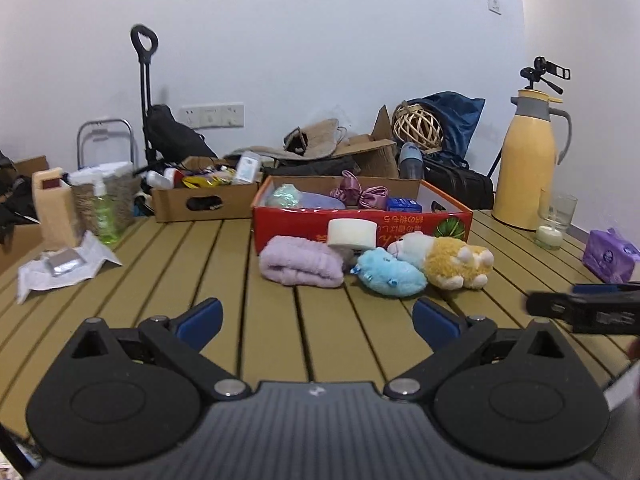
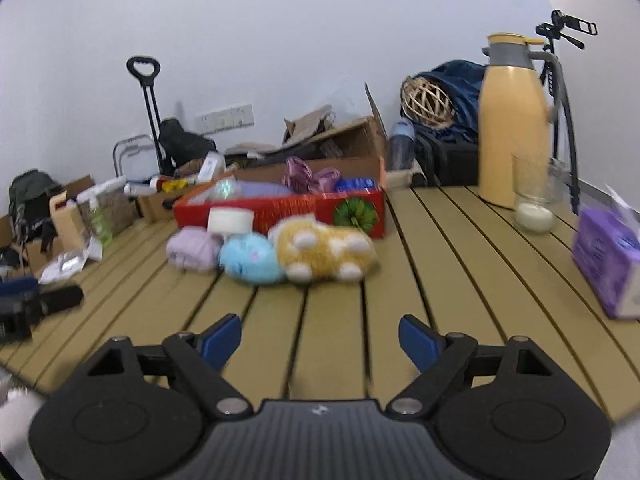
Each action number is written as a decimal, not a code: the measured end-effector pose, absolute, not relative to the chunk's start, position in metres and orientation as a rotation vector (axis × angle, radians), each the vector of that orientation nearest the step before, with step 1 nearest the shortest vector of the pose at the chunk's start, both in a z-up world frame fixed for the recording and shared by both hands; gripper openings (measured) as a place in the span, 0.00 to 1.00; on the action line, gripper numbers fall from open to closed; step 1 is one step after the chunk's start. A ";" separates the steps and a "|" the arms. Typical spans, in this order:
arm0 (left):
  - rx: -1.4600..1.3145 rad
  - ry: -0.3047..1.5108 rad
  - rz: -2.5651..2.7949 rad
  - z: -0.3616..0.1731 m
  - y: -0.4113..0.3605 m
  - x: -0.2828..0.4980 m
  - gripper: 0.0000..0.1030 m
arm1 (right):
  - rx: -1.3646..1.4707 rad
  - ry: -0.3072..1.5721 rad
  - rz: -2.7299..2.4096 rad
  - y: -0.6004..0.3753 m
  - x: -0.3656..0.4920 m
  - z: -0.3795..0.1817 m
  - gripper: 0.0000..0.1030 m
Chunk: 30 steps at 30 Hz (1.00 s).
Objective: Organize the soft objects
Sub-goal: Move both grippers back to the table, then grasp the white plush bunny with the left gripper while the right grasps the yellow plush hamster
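Reaching for the soft toys should go one at a time: both the left gripper (image 1: 318,316) and right gripper (image 2: 320,334) hang empty, fingers apart, short of the yellow plush (image 2: 324,250), blue plush (image 2: 250,260) and lilac towel (image 1: 300,262) clustered on the table (image 2: 440,280) against the red box (image 2: 280,210)

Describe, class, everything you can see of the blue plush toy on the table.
The blue plush toy is small, rounded and fluffy, pale blue with tiny pink and white details. It lies on the slatted table, wedged between the folded lilac towel and the yellow plush toy, touching both. No gripper touches it.
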State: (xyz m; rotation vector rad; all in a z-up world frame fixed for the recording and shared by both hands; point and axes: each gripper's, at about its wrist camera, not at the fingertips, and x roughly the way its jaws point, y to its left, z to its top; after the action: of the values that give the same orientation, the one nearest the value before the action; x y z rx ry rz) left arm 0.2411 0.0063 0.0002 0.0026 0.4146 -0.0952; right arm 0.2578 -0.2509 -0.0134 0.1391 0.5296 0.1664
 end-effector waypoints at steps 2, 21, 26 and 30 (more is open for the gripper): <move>0.003 0.420 -0.099 -0.001 0.002 0.256 1.00 | 0.155 0.522 0.155 -0.243 0.287 -0.016 0.81; -0.032 0.482 -0.357 -0.007 -0.071 0.333 1.00 | 0.190 0.650 0.171 -0.343 0.344 -0.040 0.29; -0.076 0.533 -0.428 -0.018 -0.108 0.376 0.81 | 0.396 0.589 0.128 -0.369 0.335 -0.040 0.38; -0.088 0.631 -0.396 -0.020 -0.118 0.439 0.71 | 0.429 0.583 0.194 -0.344 0.351 -0.046 0.44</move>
State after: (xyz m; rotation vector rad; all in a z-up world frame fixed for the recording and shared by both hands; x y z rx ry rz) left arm 0.4394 -0.1182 -0.0203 -0.0881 0.6307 -0.3956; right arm 0.3509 -0.3437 -0.0456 0.4290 0.5830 0.1939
